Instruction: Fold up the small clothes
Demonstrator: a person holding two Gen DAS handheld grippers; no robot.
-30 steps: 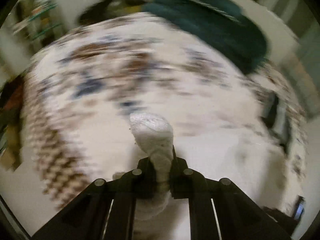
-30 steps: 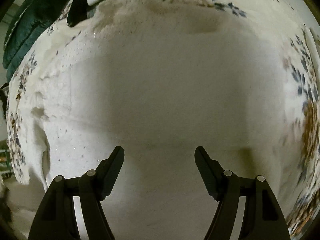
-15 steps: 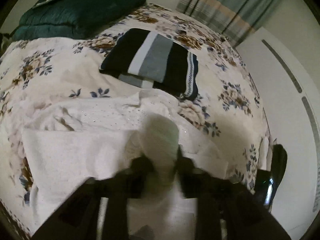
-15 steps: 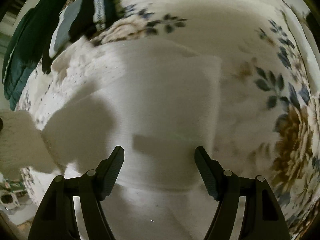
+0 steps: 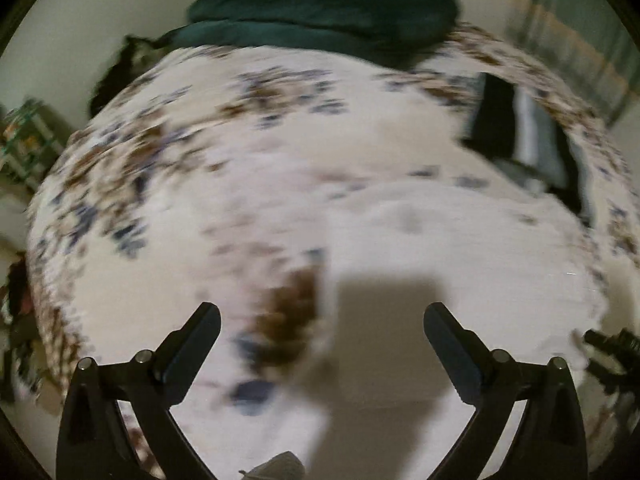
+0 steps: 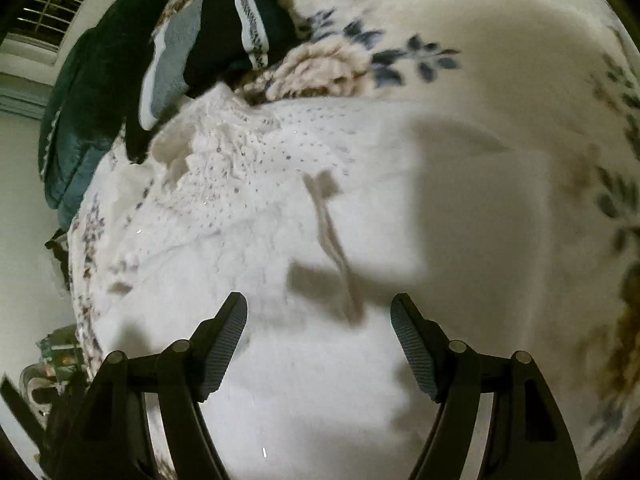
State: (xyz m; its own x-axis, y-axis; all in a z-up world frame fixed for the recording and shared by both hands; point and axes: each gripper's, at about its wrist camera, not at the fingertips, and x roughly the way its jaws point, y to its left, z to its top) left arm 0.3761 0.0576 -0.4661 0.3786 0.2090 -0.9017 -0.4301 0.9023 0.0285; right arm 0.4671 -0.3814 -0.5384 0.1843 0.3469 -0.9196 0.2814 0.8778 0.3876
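Observation:
A white knitted garment lies spread on the floral bedspread, its perforated, sequinned part toward the upper left. My right gripper hovers over it with jaws apart and nothing between them. In the blurred left wrist view the same white garment lies to the right. My left gripper hangs over its left edge and the floral bedspread, its jaws opening wide with nothing between them.
A folded black, grey and white striped garment lies beyond the white one. A dark green pillow sits at the bed's far end. A curtain hangs at the back right.
The left gripper let go of the white fabric it was pinching, opened wide and swung left. The right gripper slid across the garment toward its perforated end, jaws unchanged.

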